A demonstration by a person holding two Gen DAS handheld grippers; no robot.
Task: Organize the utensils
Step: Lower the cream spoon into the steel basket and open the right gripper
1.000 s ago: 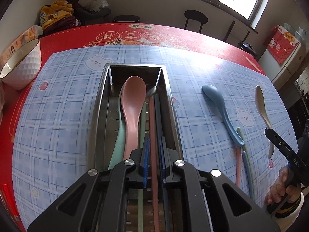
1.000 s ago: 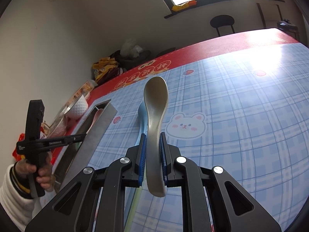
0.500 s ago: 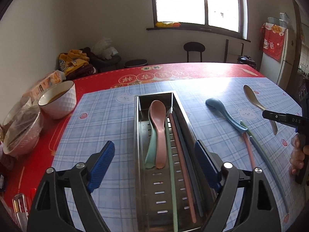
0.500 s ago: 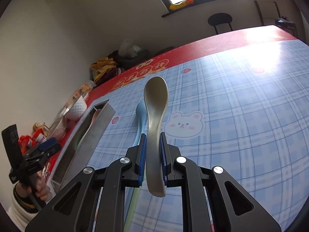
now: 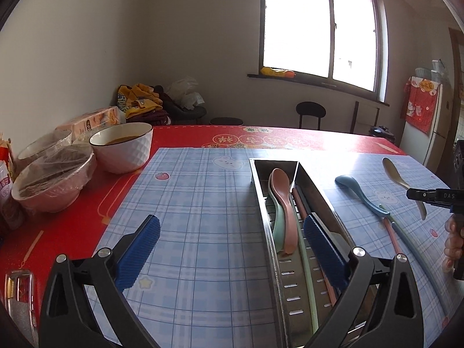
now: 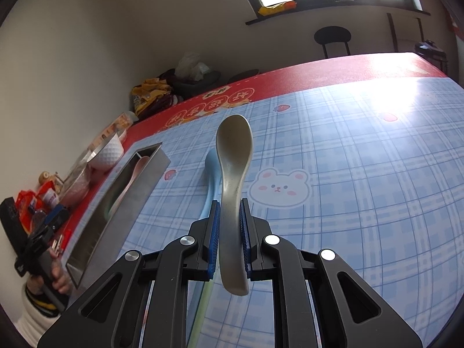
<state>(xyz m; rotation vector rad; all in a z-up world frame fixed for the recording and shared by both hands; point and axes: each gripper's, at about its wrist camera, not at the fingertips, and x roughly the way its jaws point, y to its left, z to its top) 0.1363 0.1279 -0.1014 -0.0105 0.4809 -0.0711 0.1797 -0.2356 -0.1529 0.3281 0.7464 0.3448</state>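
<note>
My left gripper (image 5: 230, 221) hangs just above the near end of the steel utensil tray (image 5: 316, 185), its jaws opening wide with nothing between them. In the tray lie a pink spoon (image 5: 285, 203), a green spoon (image 5: 277, 217) and several chopsticks (image 5: 307, 249). My right gripper (image 6: 229, 220) is shut on the handle of a beige spoon (image 6: 233, 150), held above the checked mat. Under it on the mat lies a blue spoon (image 6: 211, 168) beside loose chopsticks (image 5: 391, 232). The left wrist view shows the beige spoon (image 5: 395, 174) at far right.
A white bowl with brown liquid (image 5: 123, 148) and a film-covered bowl (image 5: 55, 185) stand on the red tablecloth at the left, with snack packets behind. Bare checked mat (image 5: 197, 203) stretches left of the tray. A person's hand (image 5: 453, 240) holds the right gripper.
My left gripper opened, leaving the chopsticks in the tray, then drew back and swung left. The right gripper stayed still with the beige spoon.
</note>
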